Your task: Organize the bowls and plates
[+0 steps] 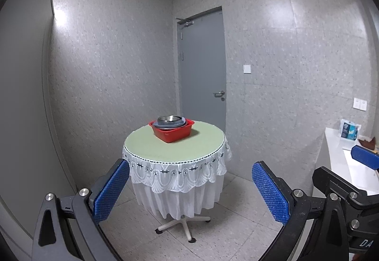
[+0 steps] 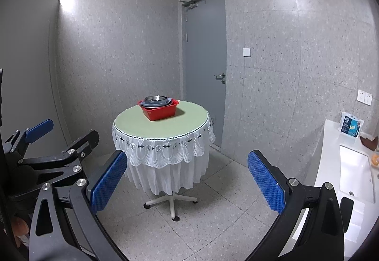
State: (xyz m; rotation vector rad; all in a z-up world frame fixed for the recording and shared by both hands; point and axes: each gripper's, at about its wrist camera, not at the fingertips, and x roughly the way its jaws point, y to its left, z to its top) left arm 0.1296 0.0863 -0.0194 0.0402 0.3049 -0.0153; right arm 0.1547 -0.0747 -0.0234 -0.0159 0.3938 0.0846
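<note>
left gripper (image 1: 190,190), right gripper (image 2: 187,180) both spread wide, empty; tissue pack (image 2: 351,127) print too small to read.

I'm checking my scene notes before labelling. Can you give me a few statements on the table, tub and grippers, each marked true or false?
1. A red tub sits on the round table. True.
2. The tub is empty. False: a metal bowl and grey dishes are stacked in it.
3. The left gripper is open and holds nothing. True.
4. The right gripper grips the bowl. False: it is open, well short of the table.
5. The door stands open. False: it is shut.
</note>
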